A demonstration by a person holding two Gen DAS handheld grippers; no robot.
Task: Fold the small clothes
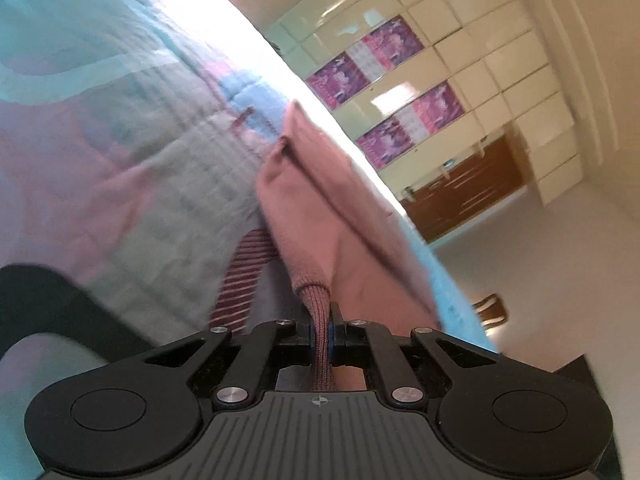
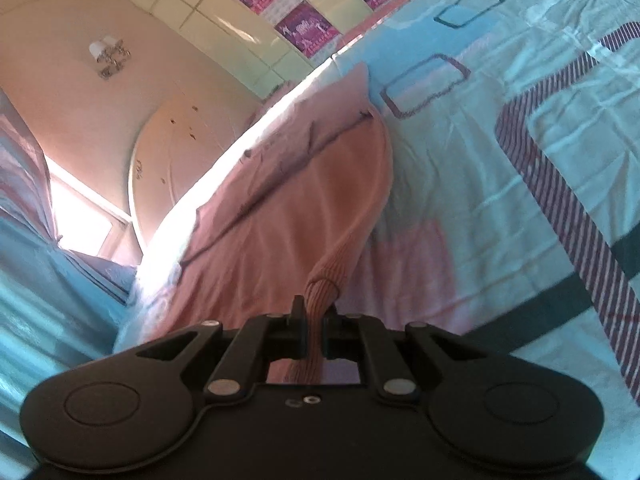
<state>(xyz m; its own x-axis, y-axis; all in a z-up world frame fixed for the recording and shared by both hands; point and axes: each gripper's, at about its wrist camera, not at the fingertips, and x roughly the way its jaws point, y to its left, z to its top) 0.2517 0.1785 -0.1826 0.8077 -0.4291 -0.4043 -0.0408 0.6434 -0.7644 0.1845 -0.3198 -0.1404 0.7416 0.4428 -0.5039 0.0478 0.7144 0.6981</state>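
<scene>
A small pink knit garment (image 1: pixel 320 200) lies stretched over a patterned bedspread (image 1: pixel 120 140). My left gripper (image 1: pixel 321 320) is shut on its ribbed hem, the cloth pinched between the jaws. In the right wrist view the same pink garment (image 2: pixel 288 220) spreads ahead across the bedspread (image 2: pixel 480 200). My right gripper (image 2: pixel 315 312) is shut on another ribbed edge of it. Both views are tilted.
The bed's edge (image 1: pixel 360 152) runs diagonally, with floor (image 1: pixel 540 260) beyond it. A tiled wall with purple posters (image 1: pixel 384 80) and a brown cabinet (image 1: pixel 468 188) stand behind. A headboard (image 2: pixel 180 160), curtains (image 2: pixel 24 184) and a wall lamp (image 2: pixel 109 56) show in the right wrist view.
</scene>
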